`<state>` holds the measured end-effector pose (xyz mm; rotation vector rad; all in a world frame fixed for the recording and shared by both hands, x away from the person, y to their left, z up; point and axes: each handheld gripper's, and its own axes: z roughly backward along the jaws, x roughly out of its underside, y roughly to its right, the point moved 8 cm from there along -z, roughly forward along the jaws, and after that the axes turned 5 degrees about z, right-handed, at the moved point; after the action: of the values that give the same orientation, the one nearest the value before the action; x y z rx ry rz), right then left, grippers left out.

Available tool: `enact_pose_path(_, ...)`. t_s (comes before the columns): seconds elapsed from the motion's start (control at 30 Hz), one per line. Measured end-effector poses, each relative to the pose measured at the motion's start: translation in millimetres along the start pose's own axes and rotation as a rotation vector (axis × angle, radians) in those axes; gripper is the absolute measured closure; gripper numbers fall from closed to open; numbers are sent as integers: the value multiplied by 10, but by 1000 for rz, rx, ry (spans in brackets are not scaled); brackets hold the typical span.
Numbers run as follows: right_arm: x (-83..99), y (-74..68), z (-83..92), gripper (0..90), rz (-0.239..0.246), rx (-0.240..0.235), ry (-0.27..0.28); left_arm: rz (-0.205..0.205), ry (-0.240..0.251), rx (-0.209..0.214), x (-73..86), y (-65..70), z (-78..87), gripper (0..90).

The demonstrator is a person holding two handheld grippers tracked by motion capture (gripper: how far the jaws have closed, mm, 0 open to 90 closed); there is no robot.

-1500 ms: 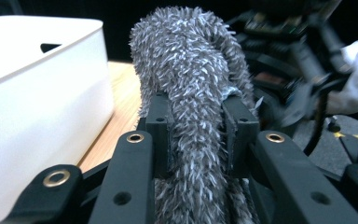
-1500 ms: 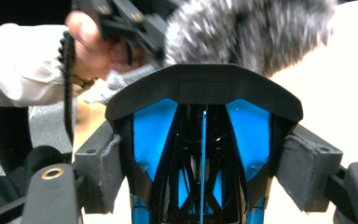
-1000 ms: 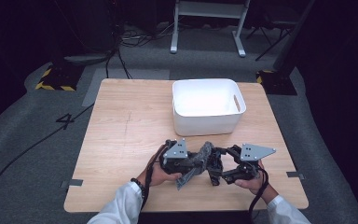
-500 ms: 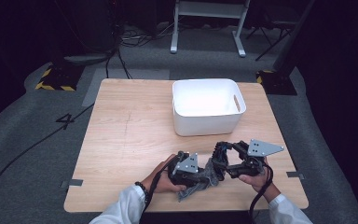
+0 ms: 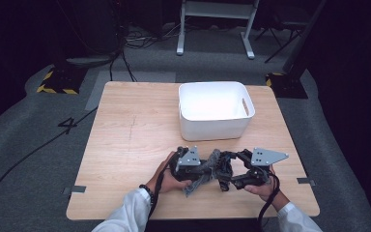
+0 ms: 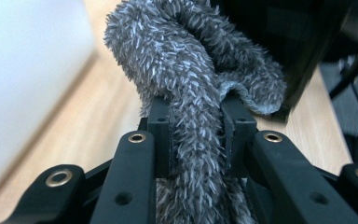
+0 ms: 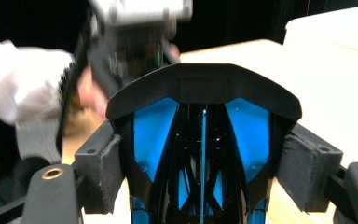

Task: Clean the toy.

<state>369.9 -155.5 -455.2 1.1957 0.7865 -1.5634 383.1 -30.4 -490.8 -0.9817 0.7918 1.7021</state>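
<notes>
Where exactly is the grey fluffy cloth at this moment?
In the high view the grey fluffy cloth lies near the table's front edge, between the two hands, in front of the white bin. The left gripper is shut on it.

Grey cloth (image 6: pixel 200 88) cut off below; blurred hand (image 7: pixel 91 91) behind black-and-blue object (image 7: pixel 203 140).

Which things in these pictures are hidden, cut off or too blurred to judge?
- Grey fluffy cloth: the left claw is shut on it; its lower end is cut off by the bottom edge of the left gripper view.
- Black-and-blue object held in the right claw: its lower part is cut off by the bottom edge.
- White bin: its floor is washed out by glare in the high view.
</notes>
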Motion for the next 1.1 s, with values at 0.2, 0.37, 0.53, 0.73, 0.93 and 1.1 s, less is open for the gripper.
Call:
enact_pose_path(0.2,77,5,-58,255,20,13,-63,-44,95,-2,-180,78,343,707)
enact_pose_path(0.37,133,3,-103,254,27,12,-106,-58,153,18,-312,156,426,706)
enact_pose_path(0.53,174,-15,-150,255,32,5,-137,-71,164,42,-403,230,384,706)
enact_pose_path(0.73,157,-48,-130,255,46,-20,-117,-2,130,-16,-317,34,289,707)
enact_pose_path(0.93,125,-62,-115,255,53,-23,-105,25,89,-23,-198,-58,223,709)
enact_pose_path(1.1,19,-9,-16,255,28,-10,-38,6,25,13,-55,-20,124,708)
